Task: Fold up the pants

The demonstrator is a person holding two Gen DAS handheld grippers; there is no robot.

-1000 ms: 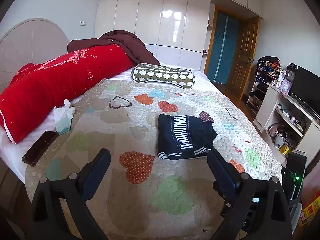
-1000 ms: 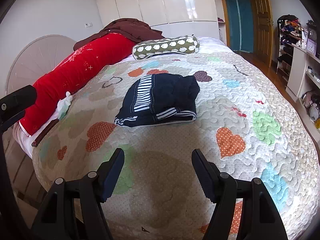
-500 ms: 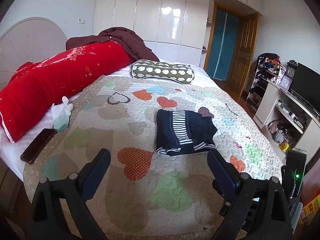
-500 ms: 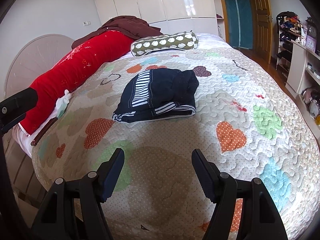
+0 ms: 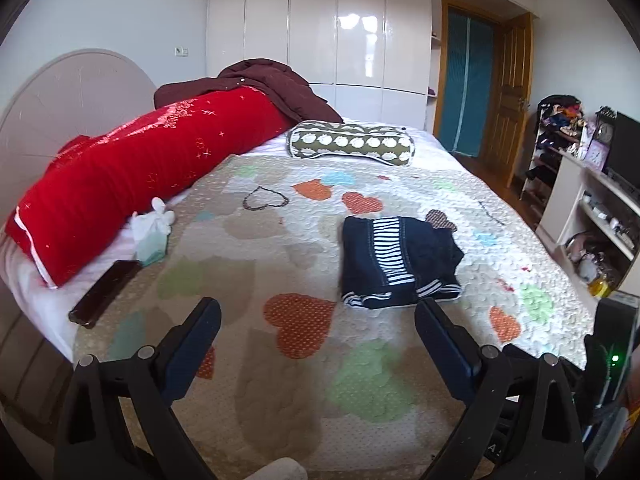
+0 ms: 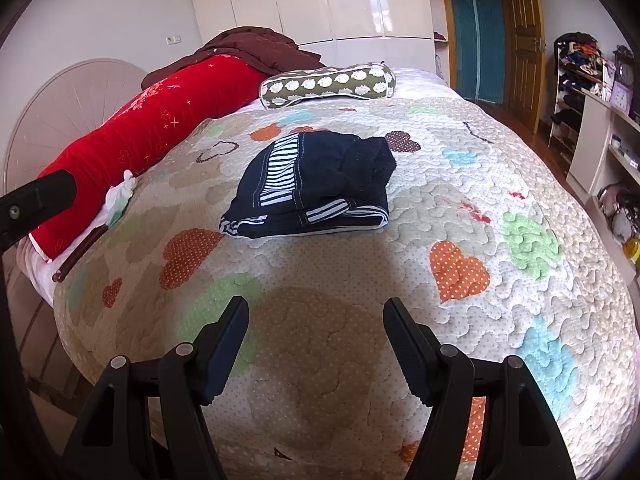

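While folded pants [image 5: 396,260] rest on quilt [image 5: 280,360], no writing legible.

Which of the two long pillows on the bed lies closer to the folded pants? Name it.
The green bolster with white spots, lying crosswise beyond the folded pants. The red pillow runs along the headboard side, farther off, with a maroon garment draped over its far end.

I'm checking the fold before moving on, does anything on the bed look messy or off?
Mostly tidy. The folded pants lie flat on the quilt, but their right side is bunched in a rumpled lump rather than a clean edge. Both grippers, left and right, are open and clear of them.
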